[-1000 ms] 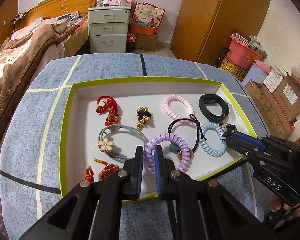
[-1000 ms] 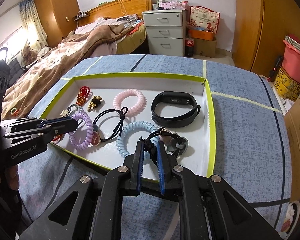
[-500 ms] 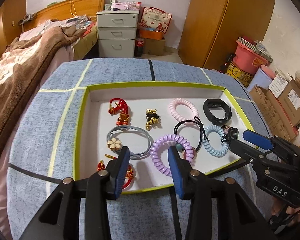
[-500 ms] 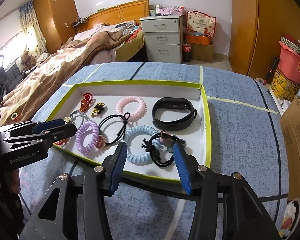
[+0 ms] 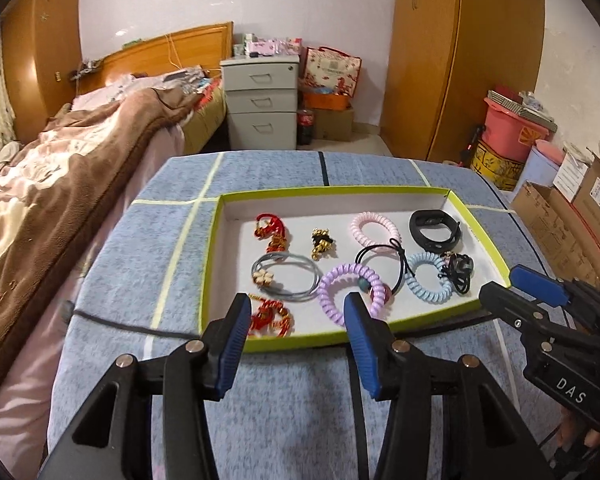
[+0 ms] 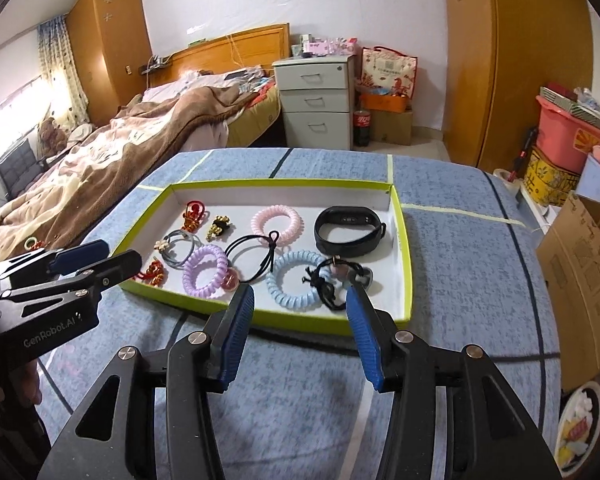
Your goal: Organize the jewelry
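Observation:
A green-rimmed white tray (image 5: 496, 258) (image 6: 404, 220) on the blue table holds several pieces: a purple coil band (image 5: 346, 288) (image 6: 205, 271), a blue coil band (image 5: 424, 284) (image 6: 296, 284), a pink coil band (image 5: 374, 227) (image 6: 276, 222), a black wristband (image 5: 434, 229) (image 6: 350, 230), a black beaded bracelet (image 5: 458, 270) (image 6: 334, 280), red knots and a flower tie. My left gripper (image 5: 294, 312) (image 6: 100, 258) is open and empty at the tray's near edge. My right gripper (image 6: 300, 300) (image 5: 504, 284) is open and empty just before the tray.
A bed with a brown blanket (image 5: 60, 160) lies left of the table. A grey drawer unit (image 5: 260, 104), a wooden wardrobe (image 5: 460, 60) and cardboard boxes (image 5: 572, 216) stand behind and to the right. A plate (image 6: 578, 420) sits at the table's right front.
Both grippers were shut, left on the purple coil band, right on the black bracelet. Both have opened, left the pieces in the tray, and pulled back and up.

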Demonstrator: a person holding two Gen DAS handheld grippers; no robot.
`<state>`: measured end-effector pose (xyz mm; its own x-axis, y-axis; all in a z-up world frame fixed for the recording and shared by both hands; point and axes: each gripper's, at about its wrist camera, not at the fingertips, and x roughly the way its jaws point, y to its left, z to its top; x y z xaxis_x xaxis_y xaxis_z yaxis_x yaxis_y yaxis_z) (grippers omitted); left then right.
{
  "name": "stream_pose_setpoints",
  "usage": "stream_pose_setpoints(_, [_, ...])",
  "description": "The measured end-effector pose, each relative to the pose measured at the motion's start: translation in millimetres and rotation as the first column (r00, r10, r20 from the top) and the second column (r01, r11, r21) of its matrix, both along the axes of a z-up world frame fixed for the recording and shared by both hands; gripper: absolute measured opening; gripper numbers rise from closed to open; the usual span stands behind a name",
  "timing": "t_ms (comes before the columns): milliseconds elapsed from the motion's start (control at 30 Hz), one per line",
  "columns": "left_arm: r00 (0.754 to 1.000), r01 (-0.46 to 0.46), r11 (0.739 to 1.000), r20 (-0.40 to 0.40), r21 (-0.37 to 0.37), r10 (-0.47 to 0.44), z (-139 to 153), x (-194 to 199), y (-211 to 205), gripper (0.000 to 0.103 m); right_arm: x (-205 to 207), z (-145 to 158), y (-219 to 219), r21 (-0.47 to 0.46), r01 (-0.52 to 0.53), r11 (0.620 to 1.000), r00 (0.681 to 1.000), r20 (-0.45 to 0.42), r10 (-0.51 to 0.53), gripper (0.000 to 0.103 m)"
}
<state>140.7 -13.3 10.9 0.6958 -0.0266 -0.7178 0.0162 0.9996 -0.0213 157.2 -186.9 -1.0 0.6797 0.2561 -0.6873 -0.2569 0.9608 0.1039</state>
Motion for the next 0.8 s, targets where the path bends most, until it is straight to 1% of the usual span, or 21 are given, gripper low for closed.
stream_pose_setpoints(167, [0.999, -0.042, 0.998, 0.014, 0.043, 0.041, 1.5, -17.0, -1.0, 0.05, -16.5, 4.7, 4.9, 0.009, 0.008, 1.0, 1.0, 0.017, -0.008, 0.049])
stream_pose_setpoints(300, [0.999, -0.036, 0.999, 0.029, 0.008, 0.036, 3.7, -31.1, 2.6, 0.05, -29.8, 9.5, 8.9, 0.015, 0.011, 1.0, 0.999, 0.035, -0.012, 0.049])
stream_pose_setpoints(367, [0.999, -0.039, 0.999, 0.033, 0.003, 0.039, 4.9, -36.7, 2.5, 0.05, -37.2, 11.3, 11.8, 0.011, 0.011, 1.0, 0.999, 0.043, -0.012, 0.049])
stream_pose_setpoints(400, [0.998, -0.044, 0.999, 0.036, 0.011, 0.044, 5.4, -39.3, 1.4, 0.05, -40.1, 12.2, 13.1, 0.01, 0.012, 1.0, 0.999, 0.049, -0.012, 0.049])
stream_pose_setpoints(467, [0.998, -0.057, 0.997, 0.041, 0.053, 0.055, 6.3, -43.6, -2.0, 0.05, -45.5, 12.9, 14.7, 0.015, 0.016, 1.0, 0.998, 0.057, -0.017, 0.049])
stream_pose_setpoints(533, [0.998, -0.045, 0.996, 0.049, 0.076, 0.042, 6.8, -48.2, -6.1, 0.05, -49.6, 12.5, 15.6, 0.02, 0.016, 1.0, 0.998, 0.058, -0.017, 0.049])
stream_pose_setpoints(633, [0.998, -0.031, 0.999, 0.049, 0.043, 0.029, 7.1, -53.9, -6.1, 0.05, -53.2, 12.1, 16.1, 0.023, 0.022, 0.999, 0.998, 0.061, -0.024, 0.049])
stream_pose_setpoints(700, [0.998, -0.039, 0.998, 0.053, 0.049, 0.036, 7.6, -56.8, -6.1, 0.05, -56.0, 12.6, 16.2, 0.025, 0.023, 0.999, 0.998, 0.063, -0.025, 0.049])
stream_pose_setpoints(800, [0.997, -0.046, 0.998, 0.063, 0.039, 0.044, 9.4, -60.1, -5.3, 0.05, -59.2, 13.3, 17.7, 0.025, 0.023, 0.999, 0.998, 0.066, -0.024, 0.049])
